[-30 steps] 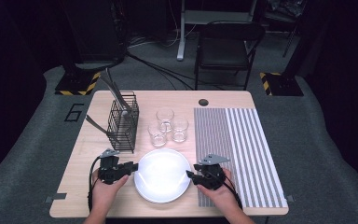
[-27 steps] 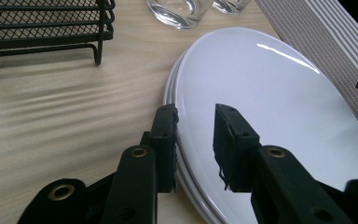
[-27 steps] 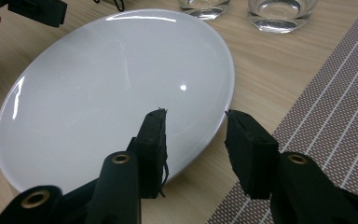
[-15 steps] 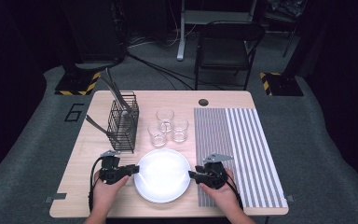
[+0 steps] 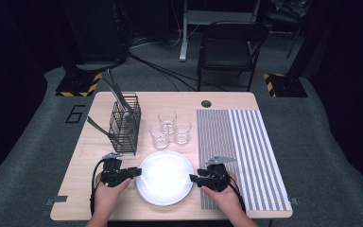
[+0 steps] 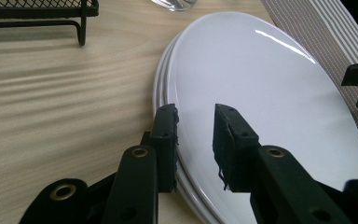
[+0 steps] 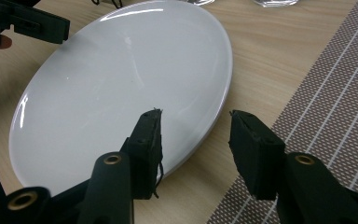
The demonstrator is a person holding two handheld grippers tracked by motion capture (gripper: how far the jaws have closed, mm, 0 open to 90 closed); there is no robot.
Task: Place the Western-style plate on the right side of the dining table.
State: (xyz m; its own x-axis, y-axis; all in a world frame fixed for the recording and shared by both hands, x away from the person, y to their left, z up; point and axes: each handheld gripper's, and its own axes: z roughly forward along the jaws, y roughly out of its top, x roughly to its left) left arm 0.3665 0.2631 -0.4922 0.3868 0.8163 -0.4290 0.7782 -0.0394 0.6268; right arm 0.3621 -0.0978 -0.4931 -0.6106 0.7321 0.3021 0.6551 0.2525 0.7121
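Observation:
A stack of white plates (image 5: 164, 177) lies on the wooden table (image 5: 99, 142) near its front edge. My left gripper (image 5: 133, 172) is at the stack's left rim. In the left gripper view (image 6: 196, 112) its jaws are open, one outside the rim and one over the top plate (image 6: 270, 93), with the rim between them. My right gripper (image 5: 194, 178) is at the right rim. Its jaws have just been opening (image 7: 198, 116). One stands over the plate (image 7: 121, 84) and one over bare wood, not pressing on the rim between them.
A black wire rack (image 5: 125, 124) with cutlery stands behind the left gripper. Three empty glasses (image 5: 170, 127) are grouped just beyond the plates. A striped mat (image 5: 238, 151) covers the table's right part. A chair (image 5: 231, 47) stands behind the table.

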